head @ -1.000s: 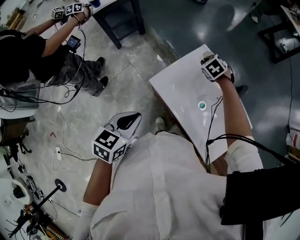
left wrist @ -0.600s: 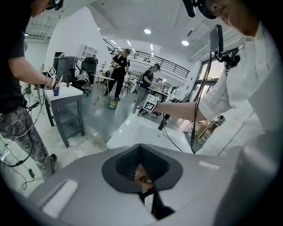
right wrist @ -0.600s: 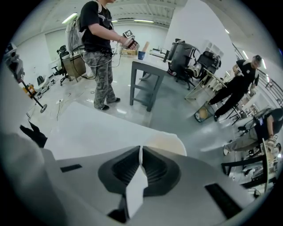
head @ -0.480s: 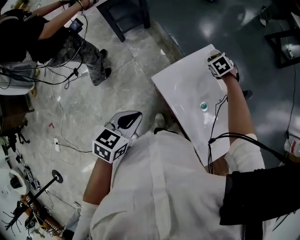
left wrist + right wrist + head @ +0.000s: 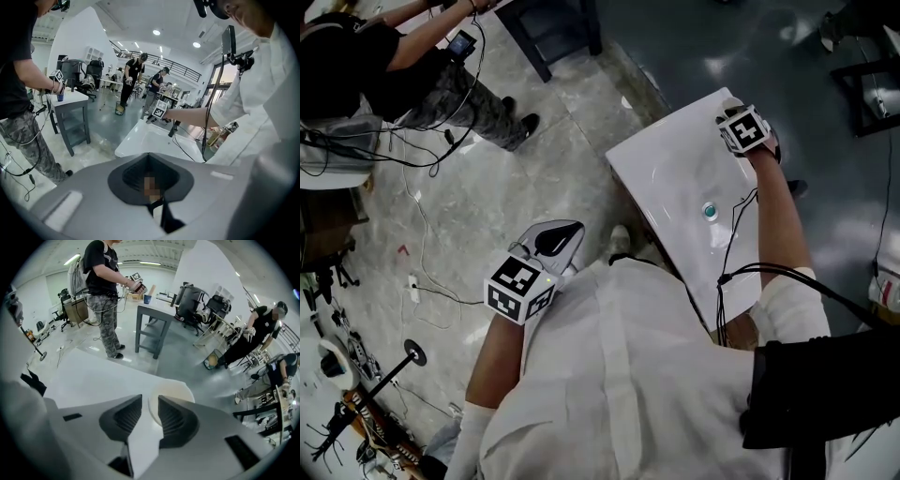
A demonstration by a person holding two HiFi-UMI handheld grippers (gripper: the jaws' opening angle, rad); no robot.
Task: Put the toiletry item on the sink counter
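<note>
Right gripper (image 5: 150, 399) edged along sink counter (image 5: 93, 376), slightly open over cream disc (image 5: 173, 391)

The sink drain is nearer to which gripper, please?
Right. The right gripper is at the far corner of the sink, beyond the drain; the left gripper is off it, over the floor.

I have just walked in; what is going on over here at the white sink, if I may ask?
A person in a white shirt has a gripper in each hand. The right claw hovers with its jaws apart over a round cream toiletry item, which seems to lie at the far corner of the sink counter, unclamped. The left claw is shut and empty, held near the person's body, off the counter.
</note>
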